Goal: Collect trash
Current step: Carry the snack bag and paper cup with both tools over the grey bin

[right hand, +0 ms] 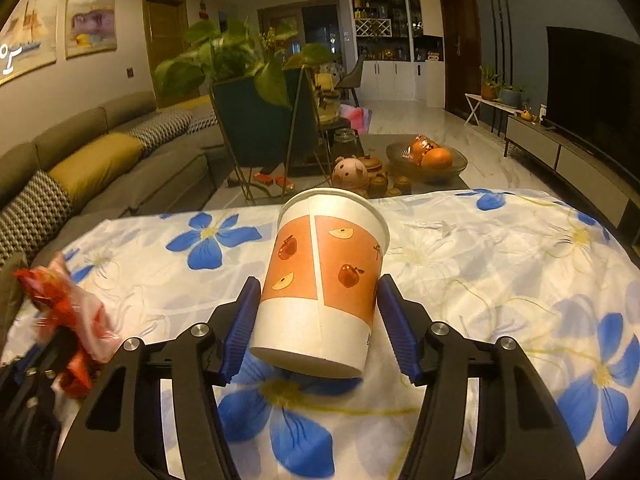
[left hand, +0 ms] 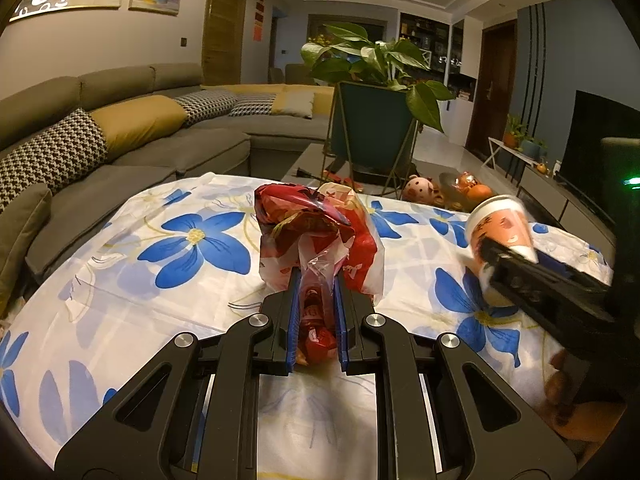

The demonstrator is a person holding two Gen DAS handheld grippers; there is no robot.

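Floral tablecloth (right hand: 500, 264); grey sofa (left hand: 168, 144) behind.

Table draped in a white tablecloth (right hand: 460, 248) printed with big blue flowers, crumpled red-and-clear plastic wrappers (left hand: 316, 232) bunched on the cloth, an orange-banded paper cup (right hand: 324, 280) to the right of the wrappers, tilted.

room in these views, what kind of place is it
Most likely a home living room: a long grey sofa with patterned cushions, a large dark TV on a low cabinet, and a potted plant on a stand.
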